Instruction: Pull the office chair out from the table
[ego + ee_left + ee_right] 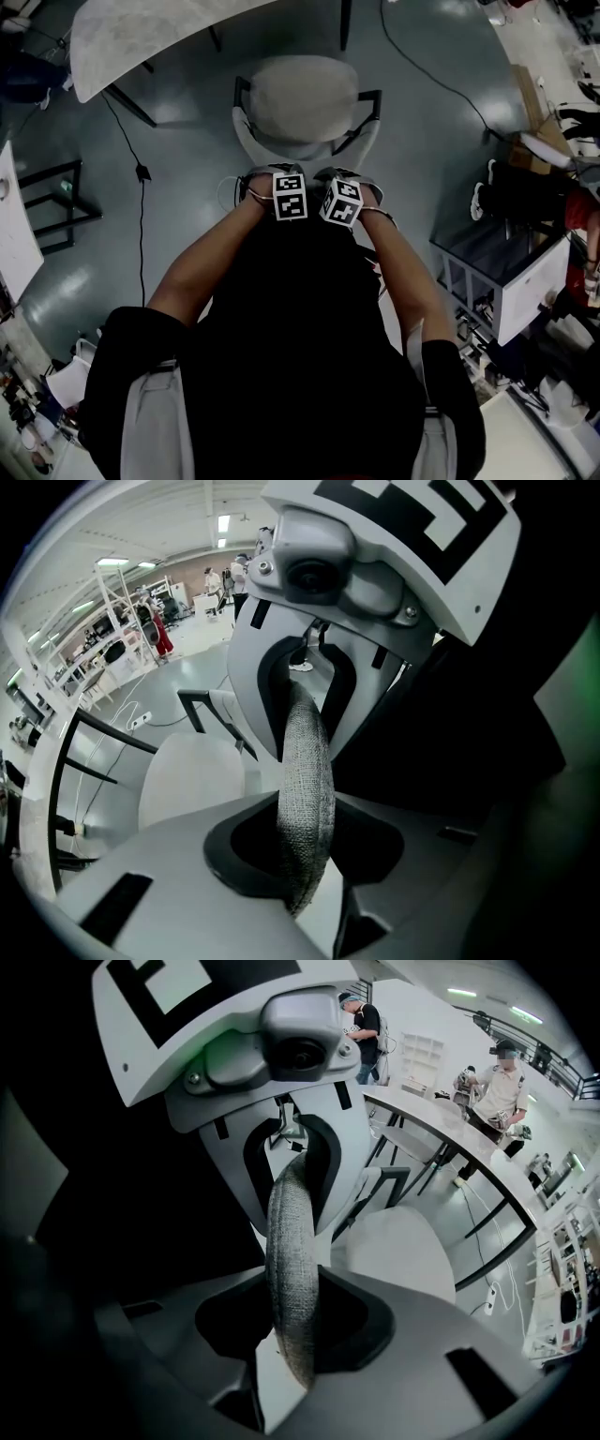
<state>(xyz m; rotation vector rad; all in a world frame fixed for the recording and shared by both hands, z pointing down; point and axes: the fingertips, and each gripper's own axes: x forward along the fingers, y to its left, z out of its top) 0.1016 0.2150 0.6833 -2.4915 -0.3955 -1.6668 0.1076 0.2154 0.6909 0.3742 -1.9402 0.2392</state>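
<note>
Seen from my head, the marker cubes cover the jaws of my left gripper (277,176) and right gripper (349,178). They also cover the office chair's (302,98) backrest (307,789) rim. The seat hides the chair's base. The table's (141,42) far edge runs off the picture's top. Distant people (492,1087) are too small to detail.

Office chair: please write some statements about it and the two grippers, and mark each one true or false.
1. The left gripper is shut on the fabric backrest of the office chair. True.
2. The right gripper is open and holds nothing. False: it is shut on the same backrest edge.
3. A box lies on the seat. False: the seat is bare.
4. In the head view, the table does not cover the seat. True.
</note>
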